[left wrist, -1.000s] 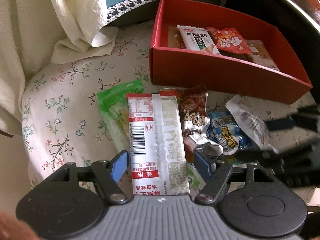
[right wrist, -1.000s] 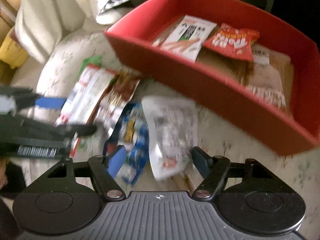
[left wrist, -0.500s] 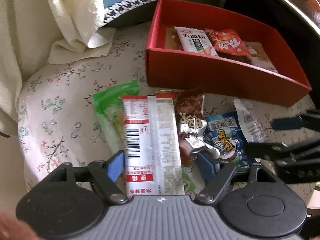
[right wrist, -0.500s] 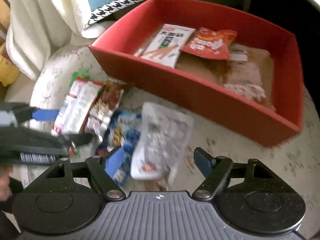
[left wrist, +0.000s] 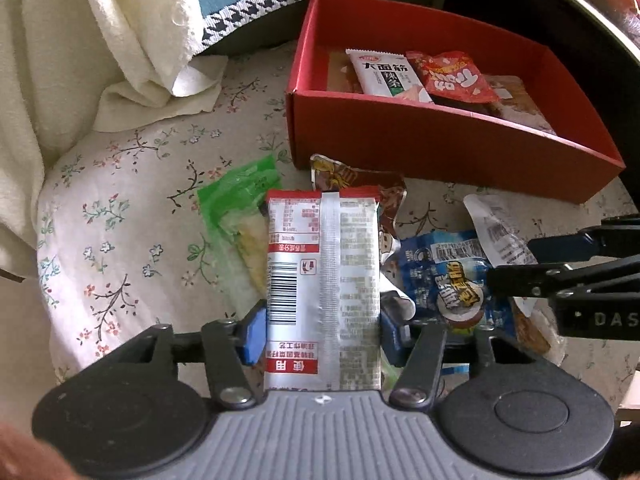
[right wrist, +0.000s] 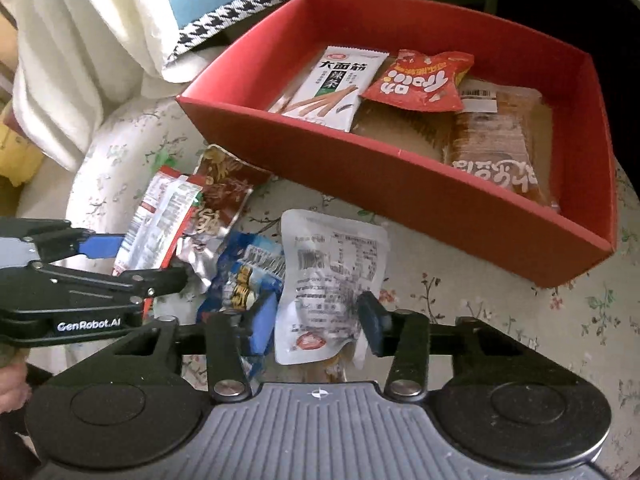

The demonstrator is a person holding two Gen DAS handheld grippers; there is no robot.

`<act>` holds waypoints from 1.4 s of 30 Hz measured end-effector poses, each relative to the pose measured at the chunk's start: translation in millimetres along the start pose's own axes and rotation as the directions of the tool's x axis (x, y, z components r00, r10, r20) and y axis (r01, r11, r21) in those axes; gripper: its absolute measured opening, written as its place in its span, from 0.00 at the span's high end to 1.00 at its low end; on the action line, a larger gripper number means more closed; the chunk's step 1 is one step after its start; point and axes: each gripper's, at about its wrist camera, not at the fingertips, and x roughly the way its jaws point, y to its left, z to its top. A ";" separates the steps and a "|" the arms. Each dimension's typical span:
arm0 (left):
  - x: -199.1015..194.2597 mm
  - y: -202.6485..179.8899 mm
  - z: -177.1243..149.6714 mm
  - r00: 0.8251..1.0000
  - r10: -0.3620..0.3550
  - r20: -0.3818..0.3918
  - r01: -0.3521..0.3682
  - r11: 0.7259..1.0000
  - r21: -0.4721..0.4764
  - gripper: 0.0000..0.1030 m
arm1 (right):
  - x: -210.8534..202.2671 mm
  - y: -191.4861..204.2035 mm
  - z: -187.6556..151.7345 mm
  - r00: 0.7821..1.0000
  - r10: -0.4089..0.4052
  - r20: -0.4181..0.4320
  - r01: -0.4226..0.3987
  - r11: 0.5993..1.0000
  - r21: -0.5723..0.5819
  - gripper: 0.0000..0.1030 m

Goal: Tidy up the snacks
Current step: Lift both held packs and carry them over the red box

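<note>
Left gripper [left wrist: 322, 334] has just been closing; pads pinch the red-and-silver packet [left wrist: 323, 280] at its sides, barcode up; light, crinkly, slippery film. Right gripper [right wrist: 318, 320], also closing, squeezes the white pouch [right wrist: 332, 276]; soft. Red box [right wrist: 400, 184] ahead; packet inside reads 大面筋.

Everything loose on my feed was crinkly film: the silver-backed packet [left wrist: 324, 280] looked foil-like and shiny, the clear pouch [right wrist: 332, 280] was glossy plastic printed in grey, and the blue wrapper [left wrist: 448, 272] and green bag [left wrist: 236, 200] caught the light too. The red box [right wrist: 400, 184] read as matt cardboard, smooth-walled, sitting on a soft floral cotton-looking cloth [left wrist: 120, 208], with a nubby cream towel [left wrist: 132, 40] bunched behind it. My grippers' bodies were matt black plastic with ribbed grey housings, bright metal screw heads and blue rubbery-looking pads [right wrist: 264, 320].
</note>
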 end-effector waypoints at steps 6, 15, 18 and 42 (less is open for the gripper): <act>-5.1 3.9 -0.1 1.000 -0.008 0.000 0.008 1.000 -0.010 0.53 | 0.1 -2.6 -1.1 1.000 0.005 -0.004 -0.004 1.000 0.030 0.49; 1.4 -0.3 0.9 1.000 -0.013 -0.021 0.013 1.000 0.000 0.53 | 18.3 -9.1 0.5 0.999 -0.043 0.003 0.043 0.998 0.053 0.19; 2.3 -1.1 1.8 1.000 -0.011 -0.022 0.011 1.000 0.004 0.52 | 22.9 -11.7 0.4 1.000 -0.019 0.001 0.019 0.998 0.052 0.03; 1.7 -4.6 0.3 1.000 -0.004 -0.010 0.005 1.000 0.010 0.52 | 7.1 -0.9 -0.4 0.999 -0.029 0.036 0.028 0.999 0.031 0.52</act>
